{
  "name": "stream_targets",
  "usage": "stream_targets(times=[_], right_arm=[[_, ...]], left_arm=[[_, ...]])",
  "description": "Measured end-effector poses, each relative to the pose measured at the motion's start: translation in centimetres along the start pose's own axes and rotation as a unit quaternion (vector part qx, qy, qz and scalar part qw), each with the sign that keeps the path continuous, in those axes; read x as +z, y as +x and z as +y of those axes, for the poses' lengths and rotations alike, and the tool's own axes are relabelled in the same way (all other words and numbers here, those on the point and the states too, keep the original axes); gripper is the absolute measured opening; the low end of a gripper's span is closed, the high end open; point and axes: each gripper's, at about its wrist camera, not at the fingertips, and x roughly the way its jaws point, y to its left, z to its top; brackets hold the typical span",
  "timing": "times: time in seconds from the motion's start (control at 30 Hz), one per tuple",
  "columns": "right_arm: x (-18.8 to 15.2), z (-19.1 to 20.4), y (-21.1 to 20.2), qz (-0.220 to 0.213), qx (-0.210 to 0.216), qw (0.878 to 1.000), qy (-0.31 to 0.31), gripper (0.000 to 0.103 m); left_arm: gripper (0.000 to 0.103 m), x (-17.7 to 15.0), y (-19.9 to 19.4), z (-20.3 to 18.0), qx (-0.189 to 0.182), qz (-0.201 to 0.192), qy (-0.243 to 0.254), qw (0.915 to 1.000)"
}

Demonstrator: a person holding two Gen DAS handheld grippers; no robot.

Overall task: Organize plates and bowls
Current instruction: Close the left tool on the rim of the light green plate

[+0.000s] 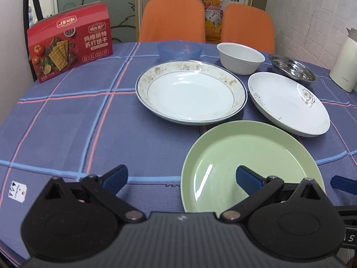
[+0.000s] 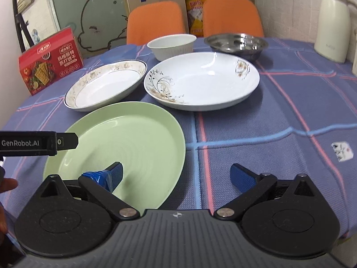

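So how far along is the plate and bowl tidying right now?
Nothing looks done: no stacks. The green plate, two white plates, white bowl, steel bowl and blue bowl lie separately. Left gripper and right gripper are open, empty, near the green plate. Everything remains.

Red cracker box (image 1: 70, 42) sits at the table's (image 1: 67, 120) far left, white jug (image 2: 333, 23) far right. Two orange chairs (image 2: 156, 22) behind, yellow bag (image 2: 196, 14) between them.

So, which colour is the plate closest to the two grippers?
The nearest plate is plain pale green, without pattern. The right wrist view shows it best.
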Motion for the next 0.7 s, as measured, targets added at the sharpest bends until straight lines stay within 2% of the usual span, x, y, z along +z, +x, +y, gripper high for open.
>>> stream_targets(times=[0.1,0.2,0.33,0.4,0.43,0.5,0.7], right_arm=[[-0.3,0.4,0.4,-0.008,-0.01,0.999,-0.037,0.091],[-1.3,0.1,0.2,-0.044,-0.001,0.998,-0.051,0.091],[-0.5,0.3,0.3,-0.026,-0.006,0.998,-0.049,0.09],[-0.1,0.7,0.4,-0.015,0.017,0.998,-0.056,0.089],[-0.1,1.0,0.5,-0.015,0.03,0.998,-0.058,0.089],[-0.4,1.5,0.6,-0.019,0.023,0.997,-0.074,0.089],[-0.9,1.6,0.6,-0.037,0.038,0.995,-0.084,0.088]], left_arm=[[0.103,-0.1,0.5,-0.2,-0.008,0.001,0.01,0.9999],[0.102,-0.3,0.8,-0.4,-0.026,0.001,0.02,0.9995],[0.102,-0.7,1.2,-0.2,-0.052,0.017,0.026,0.9981],[0.102,-0.9,1.4,-0.1,-0.059,0.025,0.03,0.9975],[0.102,-1.0,1.4,-0.2,-0.058,0.027,0.037,0.9973],[0.102,-1.0,1.3,-0.3,-0.06,0.031,0.045,0.9967],[0.099,-1.1,1.5,-1.2,-0.066,0.026,0.055,0.996]])
